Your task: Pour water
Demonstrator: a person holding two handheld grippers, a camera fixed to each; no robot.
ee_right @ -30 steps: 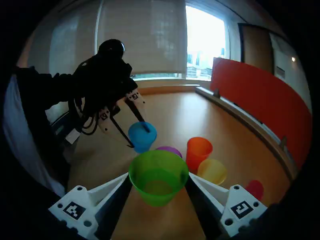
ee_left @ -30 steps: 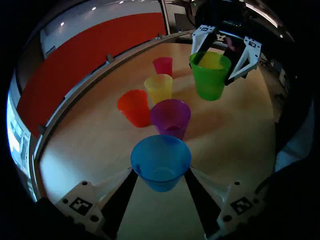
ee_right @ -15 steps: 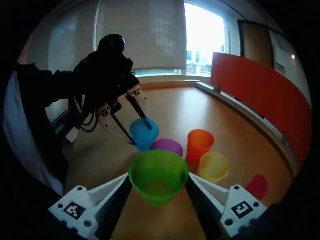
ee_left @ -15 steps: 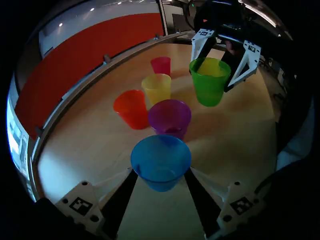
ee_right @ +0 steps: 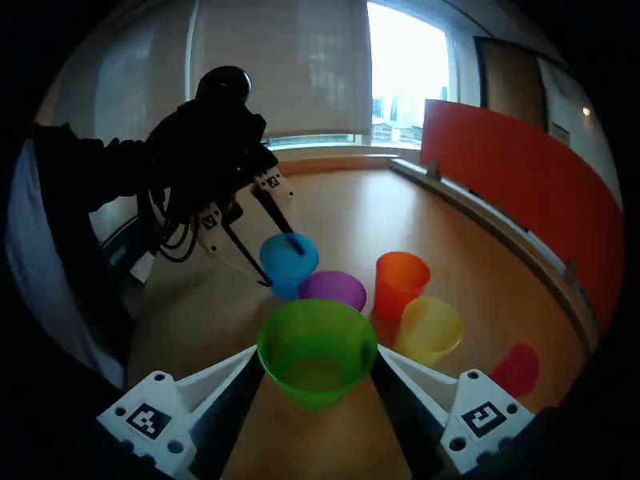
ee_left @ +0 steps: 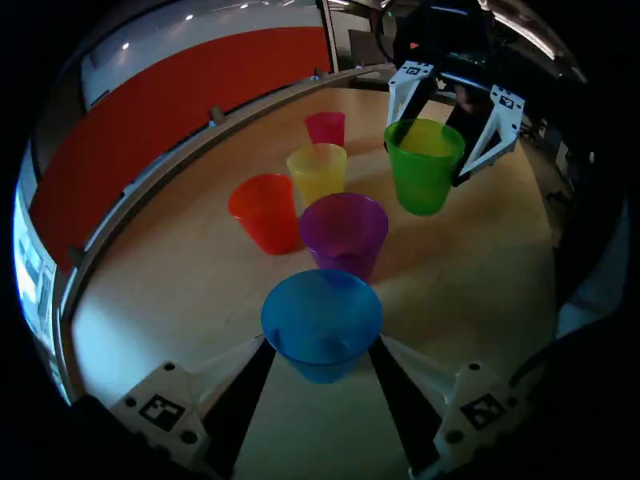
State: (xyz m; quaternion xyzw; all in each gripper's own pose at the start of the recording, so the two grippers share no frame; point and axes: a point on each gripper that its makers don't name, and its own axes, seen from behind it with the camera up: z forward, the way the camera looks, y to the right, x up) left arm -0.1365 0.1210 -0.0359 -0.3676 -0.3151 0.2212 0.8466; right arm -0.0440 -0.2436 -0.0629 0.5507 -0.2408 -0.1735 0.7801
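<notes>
My right claw grasps the green cup at lower centre, my left claw grasps the blue cup; I judge the pouring not yet begun, and next one rim must come above the other.

A light wooden table has a raised grey rim along one edge, and behind it stands a red partition wall. A bright window gives daylight; beside it hangs a pale blind. Small ceiling lights shine above the partition.
</notes>
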